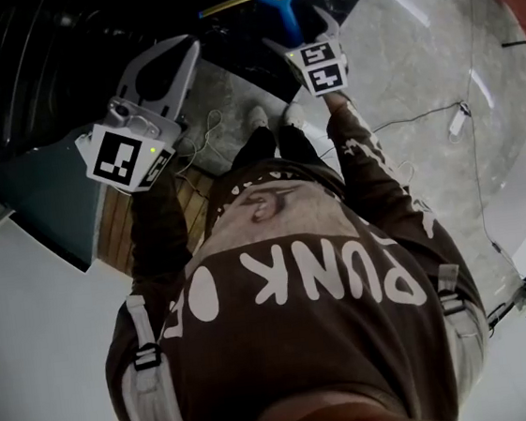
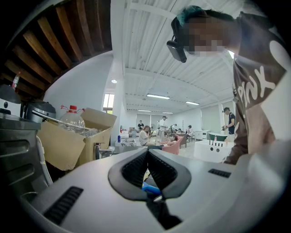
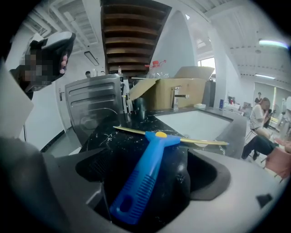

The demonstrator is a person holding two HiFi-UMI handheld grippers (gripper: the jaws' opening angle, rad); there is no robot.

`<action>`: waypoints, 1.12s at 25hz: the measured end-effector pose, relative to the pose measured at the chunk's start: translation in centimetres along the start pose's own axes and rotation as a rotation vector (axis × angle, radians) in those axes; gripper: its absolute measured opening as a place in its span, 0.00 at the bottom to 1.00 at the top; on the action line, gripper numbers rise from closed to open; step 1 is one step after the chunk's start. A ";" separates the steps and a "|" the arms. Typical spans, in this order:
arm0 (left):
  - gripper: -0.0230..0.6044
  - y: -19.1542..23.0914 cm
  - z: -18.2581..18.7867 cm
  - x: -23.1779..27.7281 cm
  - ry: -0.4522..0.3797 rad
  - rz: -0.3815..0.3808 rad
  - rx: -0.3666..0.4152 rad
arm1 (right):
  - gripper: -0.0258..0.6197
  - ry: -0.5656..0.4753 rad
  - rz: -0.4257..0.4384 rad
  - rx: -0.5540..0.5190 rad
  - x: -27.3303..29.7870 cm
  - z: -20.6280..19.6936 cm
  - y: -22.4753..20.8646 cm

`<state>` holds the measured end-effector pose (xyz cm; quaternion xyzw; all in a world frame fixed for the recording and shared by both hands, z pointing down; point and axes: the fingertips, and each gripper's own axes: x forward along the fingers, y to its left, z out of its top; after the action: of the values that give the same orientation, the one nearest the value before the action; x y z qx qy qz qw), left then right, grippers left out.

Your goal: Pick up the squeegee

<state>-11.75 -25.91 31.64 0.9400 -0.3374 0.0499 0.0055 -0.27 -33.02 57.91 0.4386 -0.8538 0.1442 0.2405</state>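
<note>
The squeegee (image 3: 141, 175) has a blue ribbed handle and a long yellow blade, and lies flat on a black marble counter (image 3: 109, 136). In the head view the squeegee (image 1: 277, 0) is at the top centre. My right gripper (image 3: 150, 159) is open, one jaw on each side of the handle and neither pad pressing on it. The head view shows the right gripper (image 1: 299, 29) straddling the handle's near end. My left gripper (image 1: 189, 43) is held out to the left, away from the squeegee. In its own view the left gripper (image 2: 148, 152) is shut with nothing in it.
A stainless appliance (image 3: 91, 104), a cardboard box (image 3: 175, 91) and a faucet (image 3: 175, 98) stand behind the squeegee, with a pale sink basin (image 3: 200, 123) to its right. A cable (image 1: 423, 121) runs across the floor. Several people sit and stand far off (image 2: 157, 129).
</note>
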 end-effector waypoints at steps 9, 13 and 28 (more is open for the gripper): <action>0.04 0.1 -0.1 -0.1 0.003 -0.005 -0.004 | 0.69 0.112 -0.046 -0.062 0.8 -1.2 -0.4; 0.04 0.2 0.0 -0.2 0.004 -0.003 -0.005 | 0.68 0.132 -0.052 -0.060 0.8 -1.1 -0.4; 0.04 0.3 0.0 -0.5 0.005 -0.007 -0.001 | 0.29 0.120 -0.105 0.008 0.3 -0.7 -1.5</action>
<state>-12.30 -25.81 31.62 0.9411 -0.3341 0.0521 0.0071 1.03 -33.79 58.69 0.4744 -0.8130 0.1608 0.2969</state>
